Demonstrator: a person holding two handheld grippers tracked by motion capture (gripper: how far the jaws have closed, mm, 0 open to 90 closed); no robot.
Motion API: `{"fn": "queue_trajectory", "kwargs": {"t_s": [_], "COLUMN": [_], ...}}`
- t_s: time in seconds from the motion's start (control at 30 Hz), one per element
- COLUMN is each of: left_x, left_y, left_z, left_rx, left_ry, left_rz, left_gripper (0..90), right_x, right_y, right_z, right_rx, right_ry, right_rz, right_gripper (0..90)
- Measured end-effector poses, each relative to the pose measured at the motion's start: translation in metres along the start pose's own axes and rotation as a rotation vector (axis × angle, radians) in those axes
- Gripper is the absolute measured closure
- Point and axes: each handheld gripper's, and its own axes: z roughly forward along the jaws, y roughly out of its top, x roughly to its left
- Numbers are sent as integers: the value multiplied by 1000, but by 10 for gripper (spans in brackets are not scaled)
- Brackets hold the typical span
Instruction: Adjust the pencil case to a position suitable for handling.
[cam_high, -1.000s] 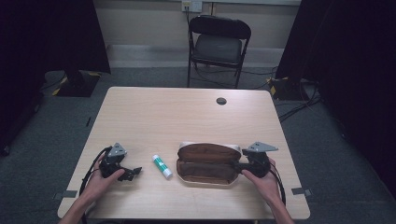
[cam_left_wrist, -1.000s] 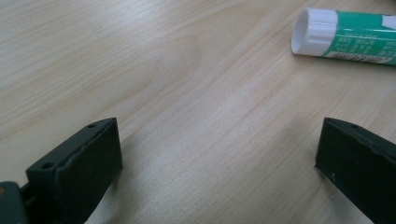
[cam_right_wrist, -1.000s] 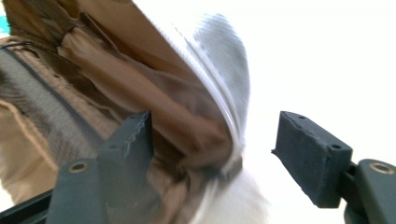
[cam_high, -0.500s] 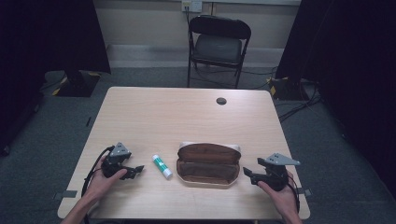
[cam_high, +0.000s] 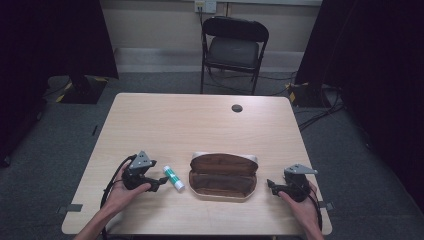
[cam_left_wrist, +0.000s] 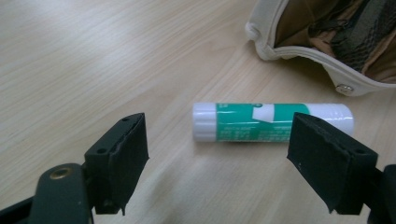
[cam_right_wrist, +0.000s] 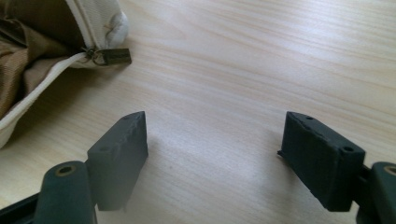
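The pencil case (cam_high: 223, 176) lies unzipped and open, so what's left is the glue stick (cam_high: 175, 178) just left of it: your left gripper (cam_high: 161, 181) has narrowed around it without touching, while your right gripper (cam_high: 270, 185), right of the case, has just widened, empty.

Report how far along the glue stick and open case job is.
Done: the brown case lies open on the table. In hand: the left hand-held gripper, open, faces the glue stick without touching it. Left: grasping the stick; putting it into the case seems likely. The right hand-held gripper is empty.
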Motion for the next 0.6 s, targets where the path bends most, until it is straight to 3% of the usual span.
{"fn": "queue_trajectory", "kwargs": {"t_s": [0.07,0.17,0.23,0.3,0.43,0.47,0.6], "left_x": [-2,-9,-14,-16,-13,-12,-12], "left_y": [6,11,12,12,9,9,7], "left_z": [1,6,10,13,18,18,19], "left_rx": [-16,-5,22,39,45,60,67], "left_ry": [-21,-18,-40,-28,-57,-52,-60], "left_rz": [-3,48,73,101,74,93,84], "left_gripper": [200,200,205,205,220,228,226], "right_x": [-1,-1,-1,-1,-1,-1,-1], "right_y": [-1,-1,-2,-2,-2,-2,-1], "right_z": [0,0,1,1,1,1,1], "right_rx": [-9,-10,-12,-12,-12,-12,-12], "right_ry": [-6,-14,-14,-14,-16,-16,-17], "right_rz": [6,9,10,11,11,11,12], "right_gripper": [209,206,205,204,203,203,203]}}
